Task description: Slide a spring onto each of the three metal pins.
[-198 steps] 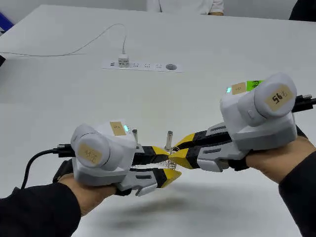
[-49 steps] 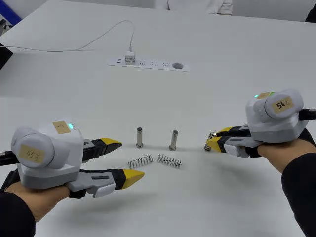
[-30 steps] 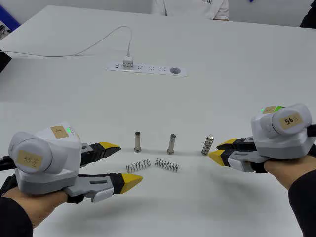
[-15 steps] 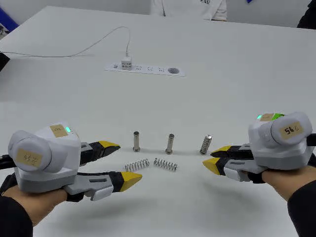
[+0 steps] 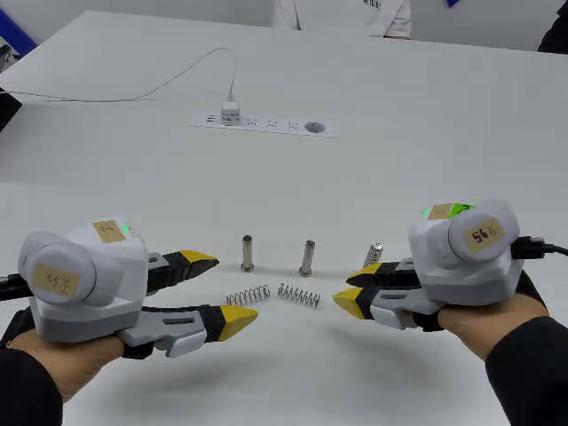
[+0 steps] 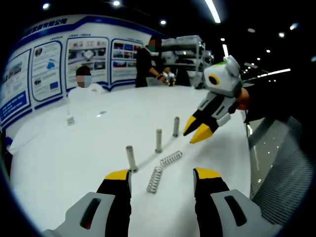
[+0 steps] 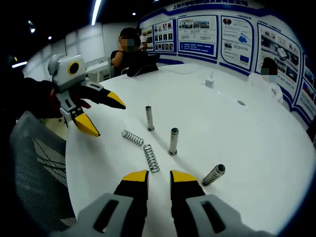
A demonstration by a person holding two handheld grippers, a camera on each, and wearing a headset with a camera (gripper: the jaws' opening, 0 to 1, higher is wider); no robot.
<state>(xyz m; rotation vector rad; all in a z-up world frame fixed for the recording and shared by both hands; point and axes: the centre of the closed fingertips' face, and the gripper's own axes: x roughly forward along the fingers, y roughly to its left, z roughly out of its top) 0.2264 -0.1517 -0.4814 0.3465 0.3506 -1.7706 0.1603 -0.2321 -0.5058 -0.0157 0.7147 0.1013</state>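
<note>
**Pins and springs.** Three metal pins stand in a row on the white table (image 5: 426, 133). The left pin (image 5: 247, 253) and middle pin (image 5: 307, 257) are bare and upright. The right pin (image 5: 376, 248) appears tilted and wears the fitted spring (image 5: 372, 260) along its shaft. Two loose springs lie flat just before the bare pins, the first spring (image 5: 248, 295) and the second spring (image 5: 299, 295), with their inner ends near but apart.

**Grippers.** The right gripper (image 5: 348, 289) is held low and level, pointing leftward. Its jaws are narrowly parted with nothing between them, and its tips are near the second spring. The left gripper (image 5: 219, 288) points rightward from the lower left. Its jaws are spread wide and empty, and its lower tip is just beside the first spring. Each hand wraps its gripper's rear body from below.

**Background.** A power strip (image 5: 266, 122) lies well beyond the pins.
</note>
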